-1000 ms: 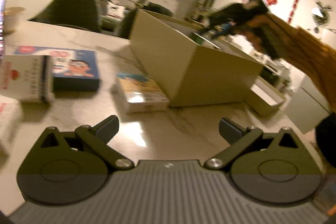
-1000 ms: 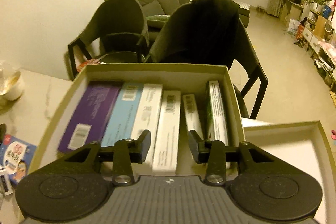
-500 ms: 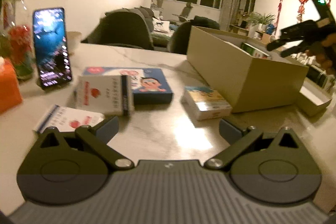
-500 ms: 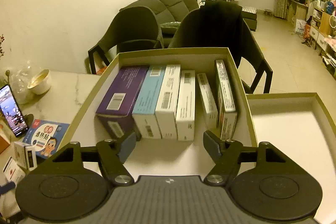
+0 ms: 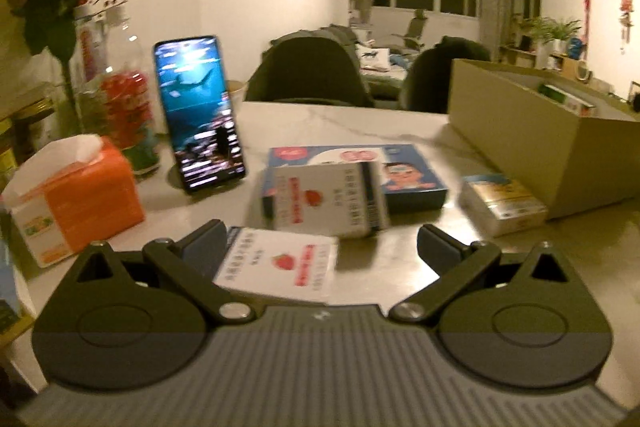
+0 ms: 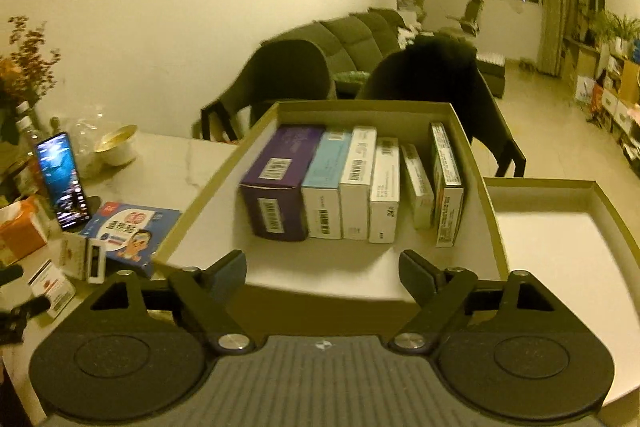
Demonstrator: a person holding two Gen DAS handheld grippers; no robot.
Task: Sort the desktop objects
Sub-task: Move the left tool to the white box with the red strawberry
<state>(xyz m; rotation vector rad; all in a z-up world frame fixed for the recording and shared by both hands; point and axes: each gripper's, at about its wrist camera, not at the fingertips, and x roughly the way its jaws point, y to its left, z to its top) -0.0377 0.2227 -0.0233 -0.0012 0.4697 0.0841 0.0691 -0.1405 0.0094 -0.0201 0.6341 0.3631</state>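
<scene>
My left gripper (image 5: 320, 247) is open, low over the table, with a flat white box with red print (image 5: 280, 267) lying between its fingers. Behind it stand a taller white and red box (image 5: 324, 203), a blue box with a cartoon face (image 5: 360, 171) and a small yellow box (image 5: 502, 203). My right gripper (image 6: 322, 269) is open and empty, above the near wall of the cardboard box (image 6: 204, 195), which holds several upright boxes (image 6: 352, 183). The cardboard box also shows in the left wrist view (image 5: 532, 147).
A phone (image 5: 198, 111) leans upright at the left, beside an orange tissue box (image 5: 76, 195) and a bottle with flowers (image 5: 116, 83). The box lid (image 6: 560, 227) lies to the right of the cardboard box. A bowl (image 6: 118, 149) and dark chairs (image 6: 288, 79) are at the far side.
My left gripper swung left and came down over the flat white box. My right gripper opened wider and pulled back up out of the cardboard box.
</scene>
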